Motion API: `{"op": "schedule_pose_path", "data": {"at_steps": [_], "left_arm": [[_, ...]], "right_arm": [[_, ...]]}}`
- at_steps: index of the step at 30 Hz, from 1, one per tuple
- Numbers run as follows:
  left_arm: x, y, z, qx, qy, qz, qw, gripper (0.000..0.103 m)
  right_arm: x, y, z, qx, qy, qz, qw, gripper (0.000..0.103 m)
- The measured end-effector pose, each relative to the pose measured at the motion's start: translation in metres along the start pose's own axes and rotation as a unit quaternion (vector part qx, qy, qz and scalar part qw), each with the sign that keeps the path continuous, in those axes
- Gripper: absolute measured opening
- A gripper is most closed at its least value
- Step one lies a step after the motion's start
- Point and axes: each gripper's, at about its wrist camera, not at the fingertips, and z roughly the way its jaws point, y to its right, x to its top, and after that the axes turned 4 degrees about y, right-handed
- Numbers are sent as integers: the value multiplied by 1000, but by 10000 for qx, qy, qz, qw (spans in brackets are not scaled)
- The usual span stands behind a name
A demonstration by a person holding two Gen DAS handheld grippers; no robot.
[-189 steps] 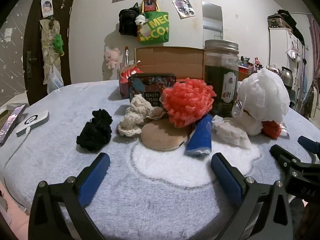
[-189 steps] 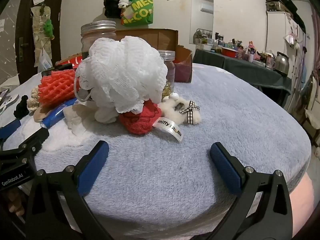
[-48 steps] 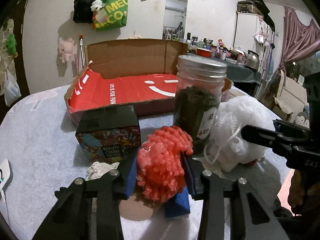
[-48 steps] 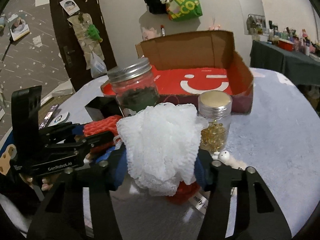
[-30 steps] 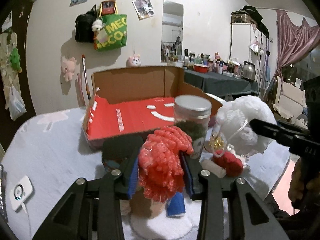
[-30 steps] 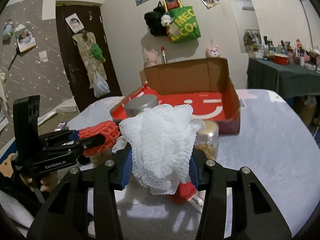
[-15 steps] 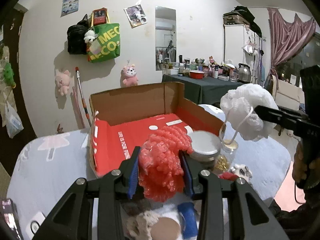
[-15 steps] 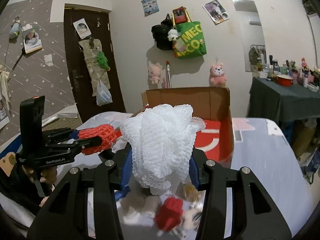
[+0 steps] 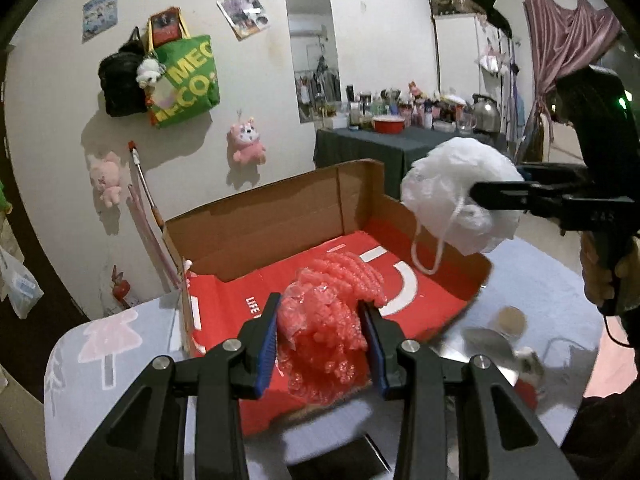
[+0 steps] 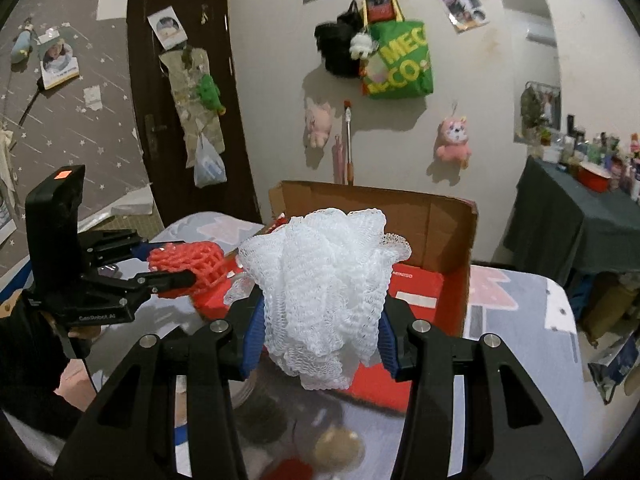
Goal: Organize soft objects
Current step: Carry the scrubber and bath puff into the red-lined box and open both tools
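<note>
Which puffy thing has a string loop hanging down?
The white pouf, held in the right gripper. The red one, in the left gripper, shows no loop.

Grey fleece-covered table w/ pink tree print; open cardboard box, lidded jars on it.

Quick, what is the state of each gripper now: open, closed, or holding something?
Left gripper: closed on the red foam net.
Right gripper: closed on the white mesh bath sponge.

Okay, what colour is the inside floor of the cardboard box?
Red with white markings; the cardboard box shows it best in the left wrist view.
</note>
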Motion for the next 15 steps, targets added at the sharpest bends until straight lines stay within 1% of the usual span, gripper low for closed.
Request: {"op": "schedule_pose_path", "data": {"at_steps": [1,8,12,15], "left_arm": [[4,-3,10,-33,-87,-5,10000,40],[20,-21,82,32,-604,-40,9982,40],[24,-35,123,53,-896,-97,9959,40],[26,-44,149,139,-1046,-164,9943,40]], "right_arm": [[4,4,10,0,-90,18,10000,45],[22,33,95,-156,-780,278,9964,45],[25,50,144,-328,-1188,498,9911,45],[26,59,172,-456,-1417,606,9870,45]]}}
